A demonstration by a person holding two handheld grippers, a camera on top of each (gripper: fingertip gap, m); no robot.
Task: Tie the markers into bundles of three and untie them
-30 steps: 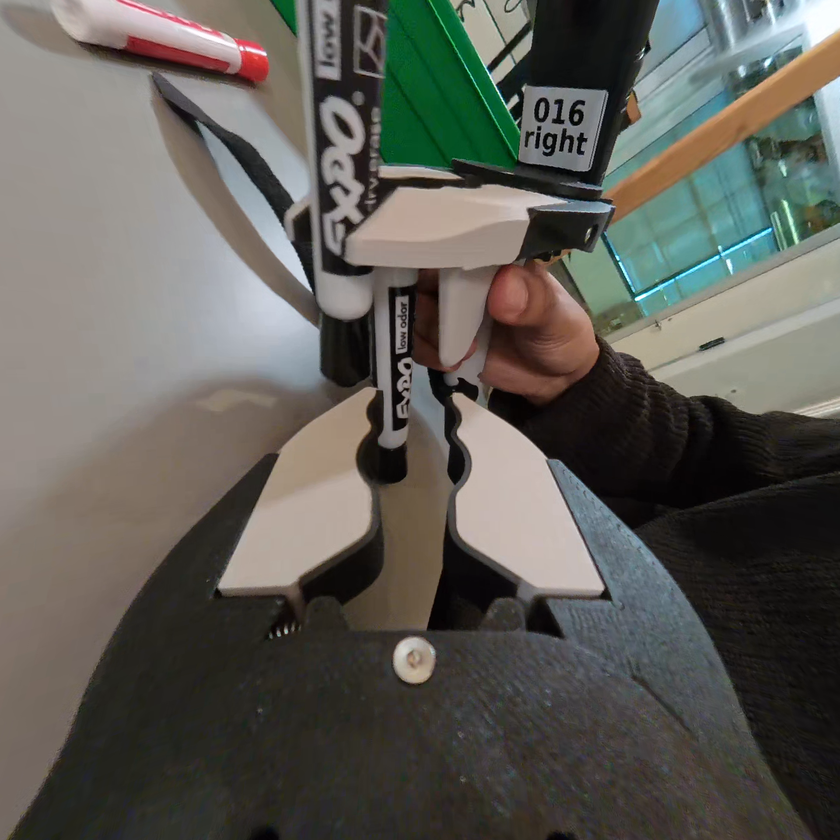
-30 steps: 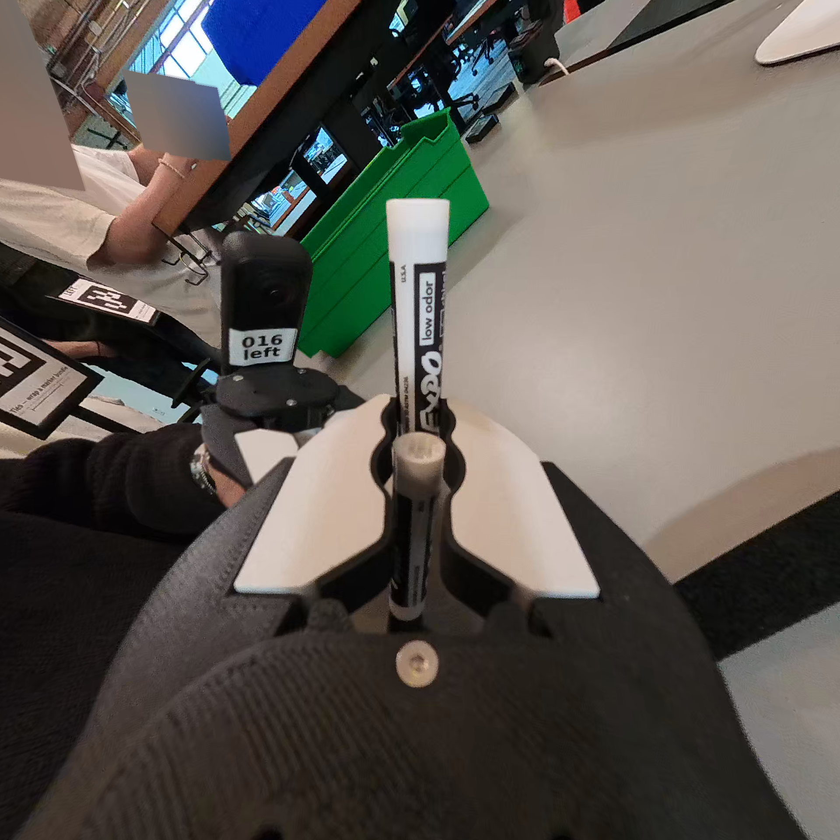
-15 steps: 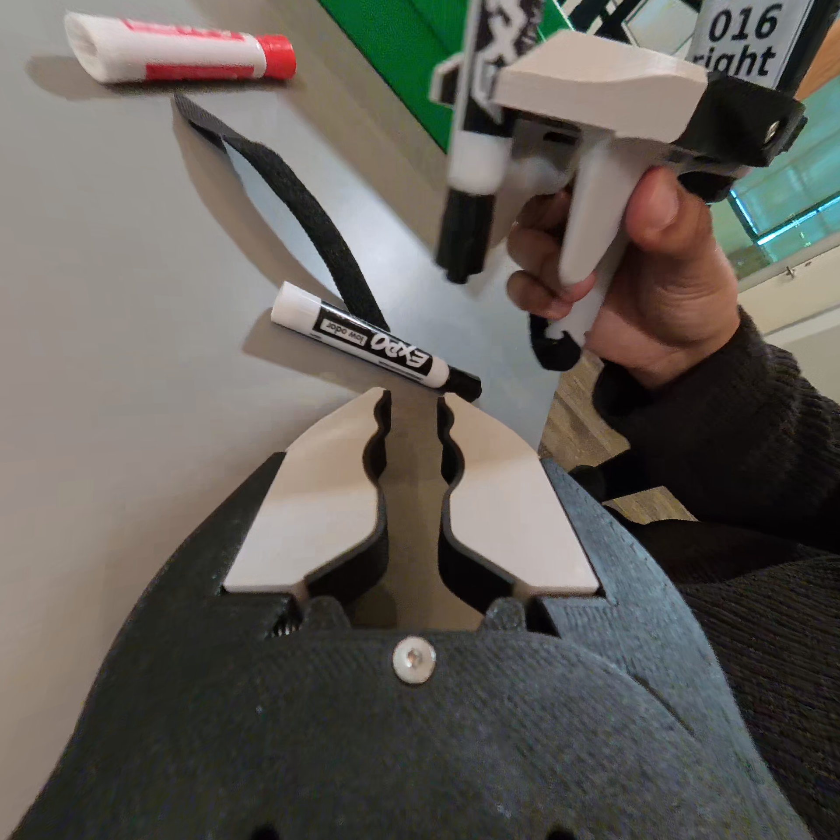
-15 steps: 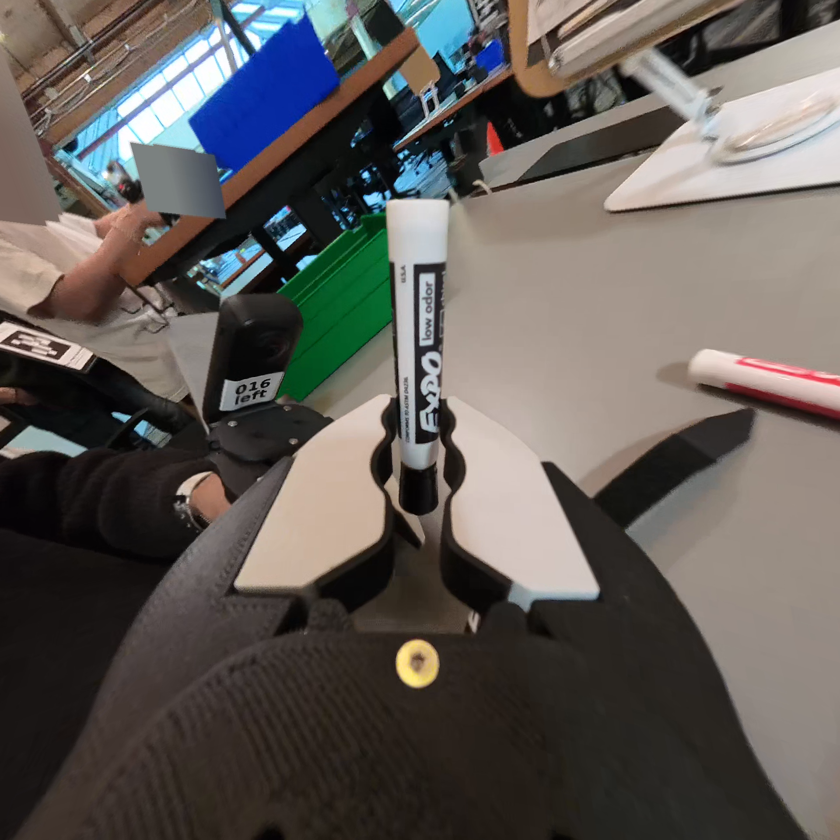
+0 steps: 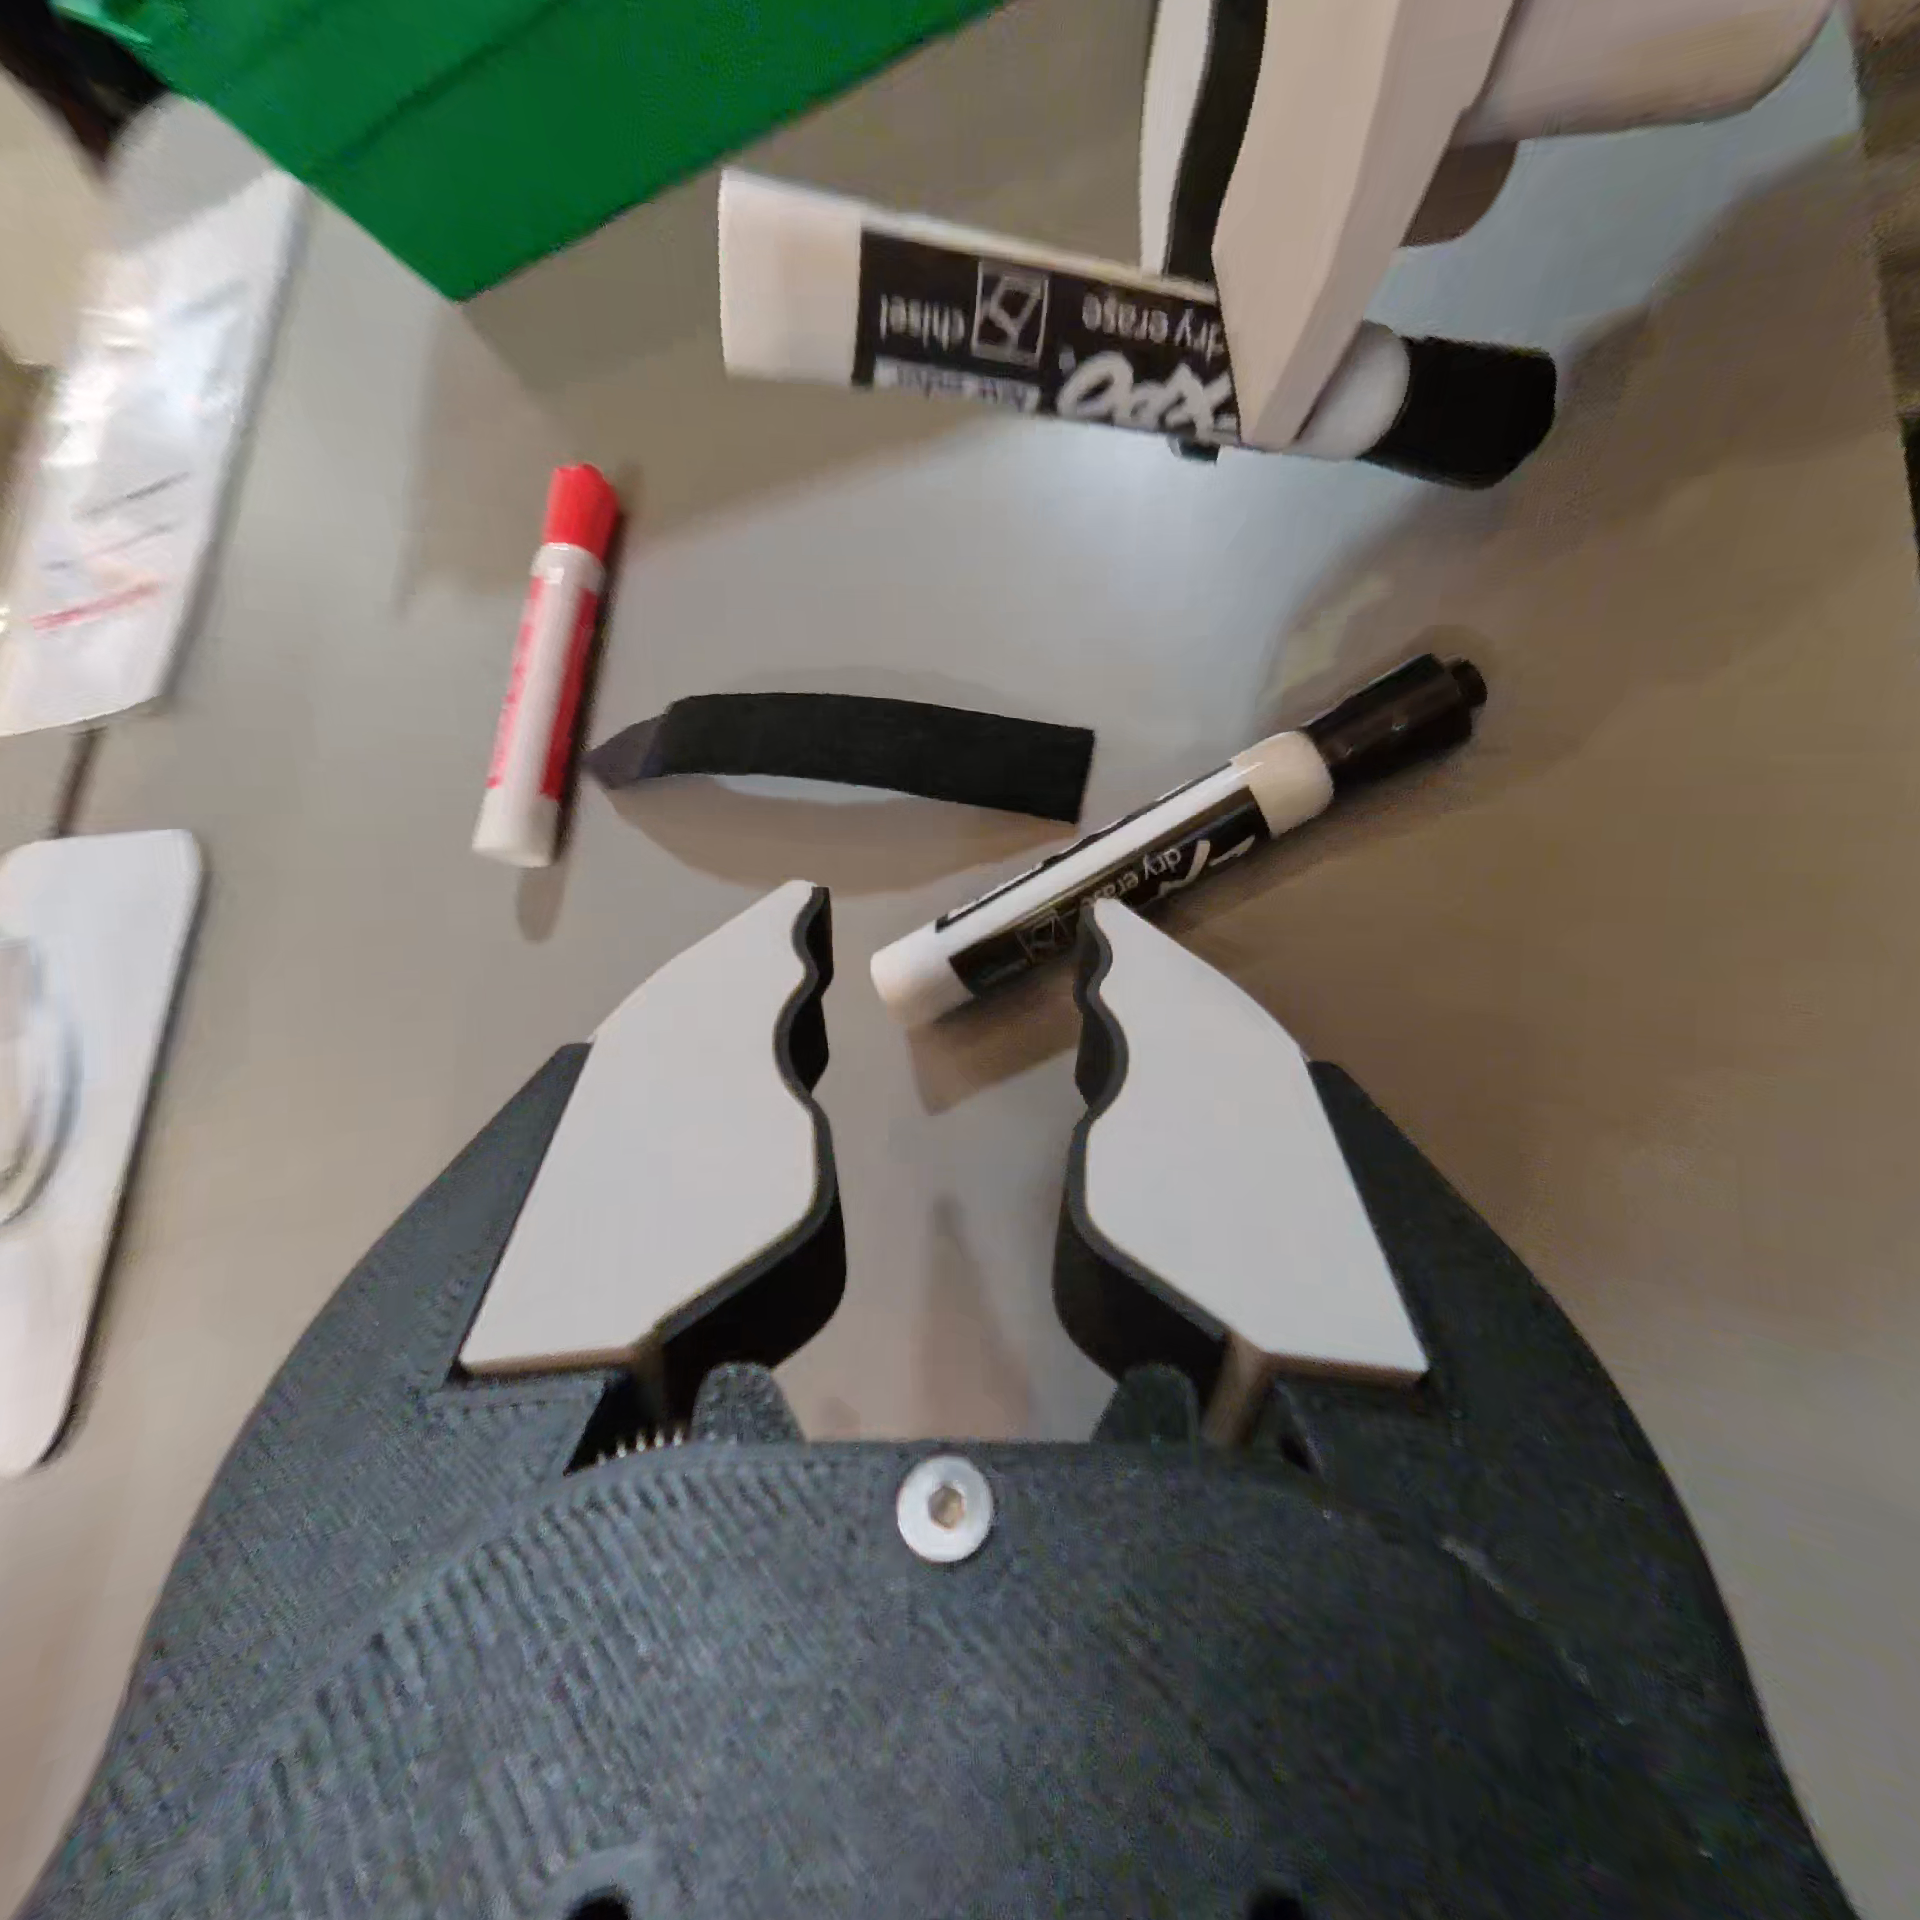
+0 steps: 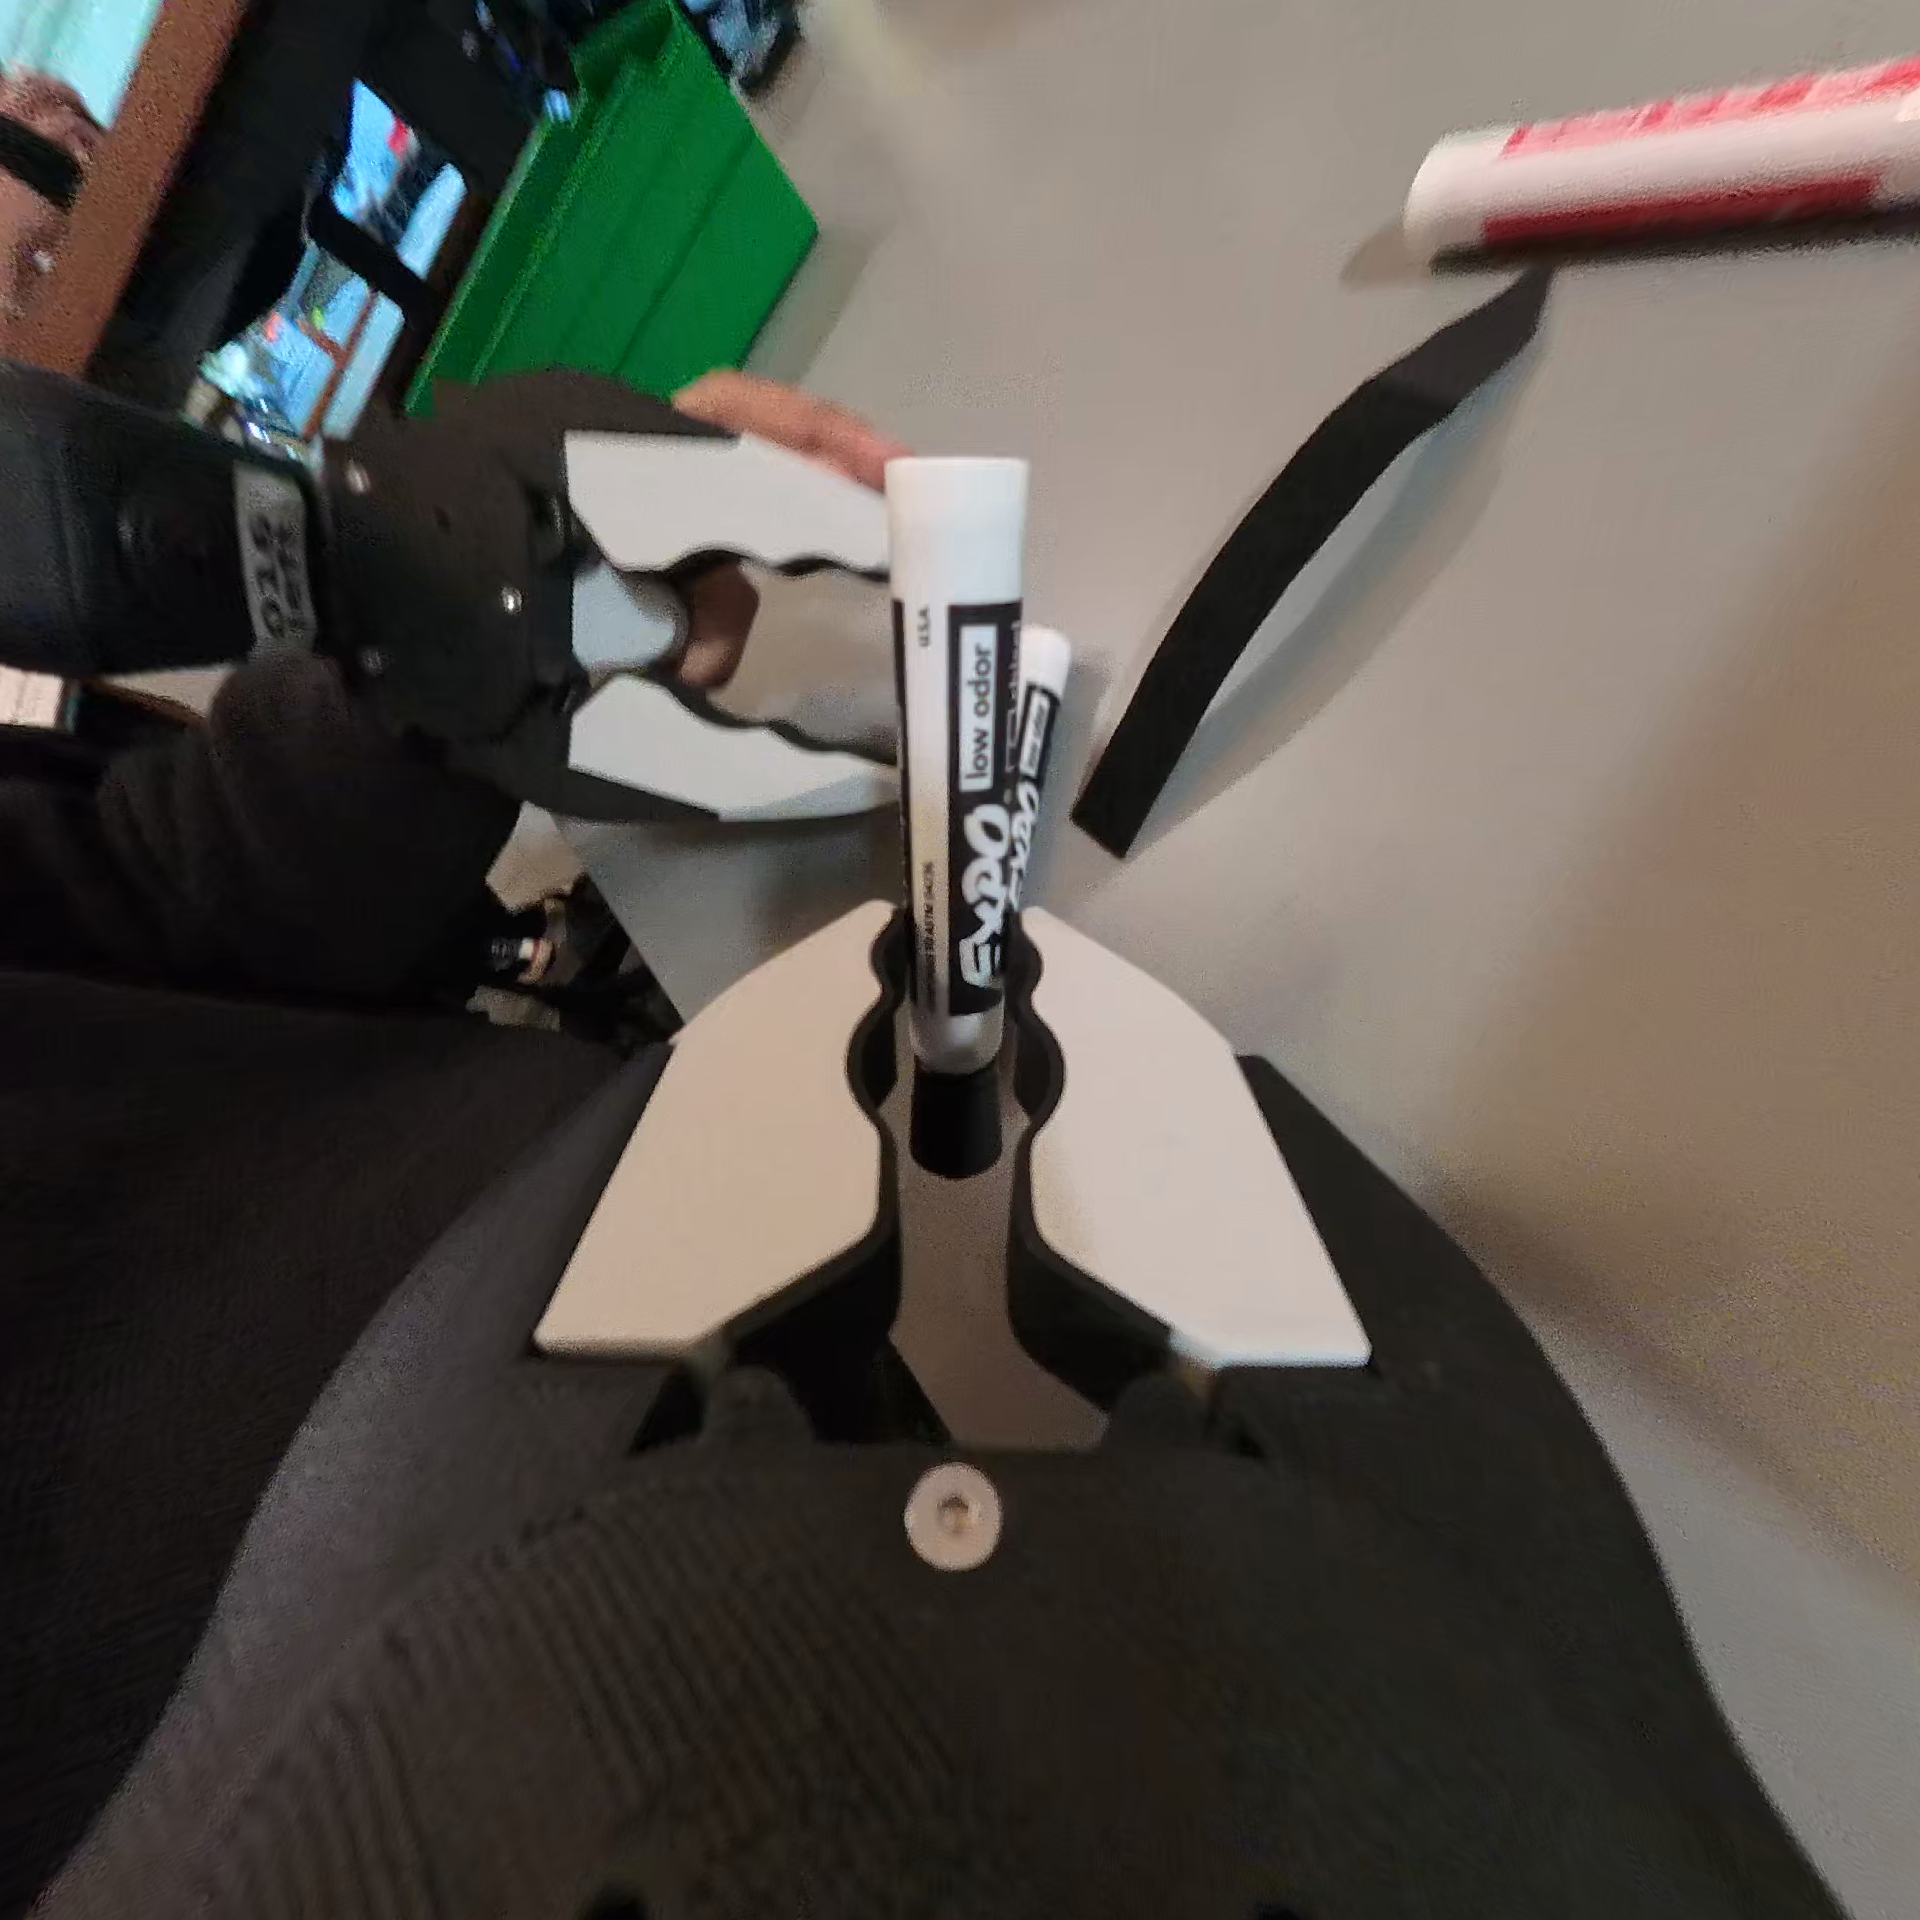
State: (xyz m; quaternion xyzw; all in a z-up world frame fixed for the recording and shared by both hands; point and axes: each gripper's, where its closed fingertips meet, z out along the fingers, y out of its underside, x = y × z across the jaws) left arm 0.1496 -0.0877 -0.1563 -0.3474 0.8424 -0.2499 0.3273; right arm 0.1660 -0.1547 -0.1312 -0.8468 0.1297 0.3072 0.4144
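Note:
My left gripper (image 5: 961, 930) is open and empty, low over the grey table. A black-capped marker (image 5: 1174, 842) lies on the table, its white end between my left fingertips without being gripped. My right gripper (image 6: 961, 940) is shut on a second black marker (image 6: 961, 748) and holds it above the table; it also shows at the top of the left wrist view (image 5: 1039, 322). A black strap (image 5: 852, 748) lies arched on the table beyond the left fingertips. A red marker (image 5: 545, 665) lies to its left. The left gripper (image 6: 831, 655) shows open in the right wrist view.
A green bin (image 5: 520, 104) stands at the far edge. A sheet of paper (image 5: 104, 468) and a white pad (image 5: 83, 1039) lie at the left. A person's dark sleeve (image 6: 260, 831) is beside the left gripper. My hands' fingertips stand some 8 cm from each other. The black strap (image 5: 852, 748) sits 5 cm or so from the ends of my left fingers. It turns up in the right wrist view (image 6: 1199, 635) as well.
The second black marker, earlier upright at my left fingertips, now lies on the table. My left gripper has opened wider and tilted down. My right gripper has swung over the table with its marker.

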